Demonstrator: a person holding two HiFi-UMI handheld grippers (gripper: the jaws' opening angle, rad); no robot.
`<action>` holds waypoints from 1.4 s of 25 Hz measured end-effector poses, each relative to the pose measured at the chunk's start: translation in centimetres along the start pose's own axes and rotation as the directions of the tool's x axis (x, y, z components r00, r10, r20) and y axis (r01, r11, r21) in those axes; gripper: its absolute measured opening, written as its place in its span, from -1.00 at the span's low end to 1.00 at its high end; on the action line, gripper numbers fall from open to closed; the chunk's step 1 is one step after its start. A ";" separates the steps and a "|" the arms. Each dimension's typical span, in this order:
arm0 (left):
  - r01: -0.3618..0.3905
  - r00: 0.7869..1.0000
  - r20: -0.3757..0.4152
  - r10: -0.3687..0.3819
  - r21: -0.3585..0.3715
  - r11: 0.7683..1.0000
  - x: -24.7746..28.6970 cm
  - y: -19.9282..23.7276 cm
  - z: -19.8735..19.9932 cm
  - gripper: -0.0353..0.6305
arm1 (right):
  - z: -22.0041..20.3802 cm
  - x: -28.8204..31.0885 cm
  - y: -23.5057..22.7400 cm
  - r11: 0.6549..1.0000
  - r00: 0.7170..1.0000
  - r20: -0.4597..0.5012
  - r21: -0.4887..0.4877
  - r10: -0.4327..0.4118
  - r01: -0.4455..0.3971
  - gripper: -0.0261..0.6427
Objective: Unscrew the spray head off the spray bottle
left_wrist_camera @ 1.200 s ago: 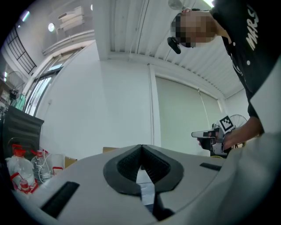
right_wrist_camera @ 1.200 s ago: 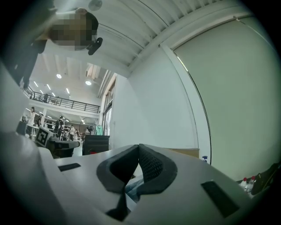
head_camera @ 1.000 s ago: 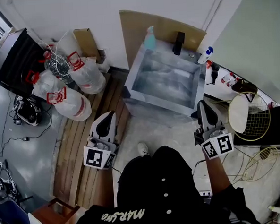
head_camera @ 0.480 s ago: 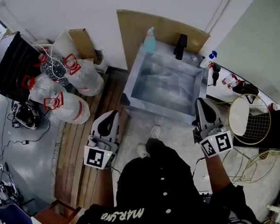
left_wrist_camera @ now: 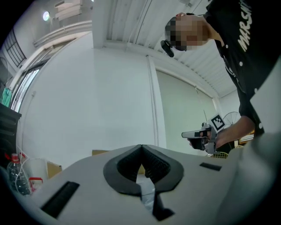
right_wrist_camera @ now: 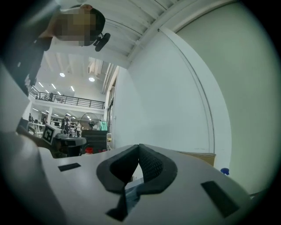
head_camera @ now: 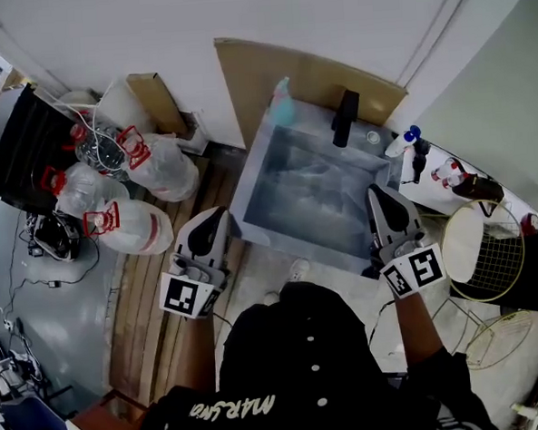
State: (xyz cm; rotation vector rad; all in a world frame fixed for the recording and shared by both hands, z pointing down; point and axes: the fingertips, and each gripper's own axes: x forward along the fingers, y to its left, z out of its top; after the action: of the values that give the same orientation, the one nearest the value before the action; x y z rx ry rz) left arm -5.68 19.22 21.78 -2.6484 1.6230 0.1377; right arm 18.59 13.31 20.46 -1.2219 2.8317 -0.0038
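Near: left gripper point(head_camera: 216, 215) and right gripper point(head_camera: 377, 194) both have jaws fully closed and hold nothing. Beyond: sink point(head_camera: 248, 176). The teal spray bottle point(head_camera: 281, 101) stands upright on its far left corner, untouched. Recommendation: open the jaws early, clamp the body with one gripper, turn the collar with the other.

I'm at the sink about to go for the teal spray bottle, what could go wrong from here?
1. The left gripper and right gripper are both shut and empty; reaching in like that could shove the teal spray bottle instead of gripping it.
2. That bottle stands at the back corner of the sink, so a nudge might tip it into the basin.
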 end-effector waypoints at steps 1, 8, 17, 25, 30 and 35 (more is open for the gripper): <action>-0.002 1.000 0.000 0.002 0.003 1.000 1.3 0.2 0.1 -0.82 | -0.1 0.7 -0.6 1.000 1.000 -0.008 -0.003 0.016 -0.016 -0.89; 0.068 0.998 -0.015 -0.067 0.051 0.996 8.3 0.3 0.4 -0.82 | -0.3 4.8 -5.1 0.998 0.998 -0.037 -0.010 0.057 -0.058 -0.89; 0.157 0.976 -0.170 -0.139 0.098 0.983 14.3 4.6 -4.0 -0.82 | -2.4 10.9 -7.6 0.994 0.985 -0.136 -0.022 0.104 -0.108 -0.88; 0.280 0.935 -0.258 -0.243 0.116 0.953 20.5 9.6 -10.9 -0.82 | -6.2 20.0 -9.1 0.992 0.957 -0.259 0.021 0.127 -0.126 -0.77; 0.330 0.908 -0.305 -0.288 0.095 0.939 24.0 12.6 -16.1 -0.80 | -9.2 26.2 -9.1 0.983 0.926 -0.333 0.031 0.180 -0.180 -0.56; 0.401 0.858 -0.373 -0.353 0.057 0.915 27.5 13.6 -21.8 -0.34 | -12.0 30.4 -7.6 0.978 0.908 -0.364 0.068 0.207 -0.196 -0.30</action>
State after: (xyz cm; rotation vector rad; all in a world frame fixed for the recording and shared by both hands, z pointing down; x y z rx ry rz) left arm -4.06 -12.96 41.21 -2.9413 1.0805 -0.4724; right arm 2.71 -14.27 31.10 -1.0061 3.2543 -0.2988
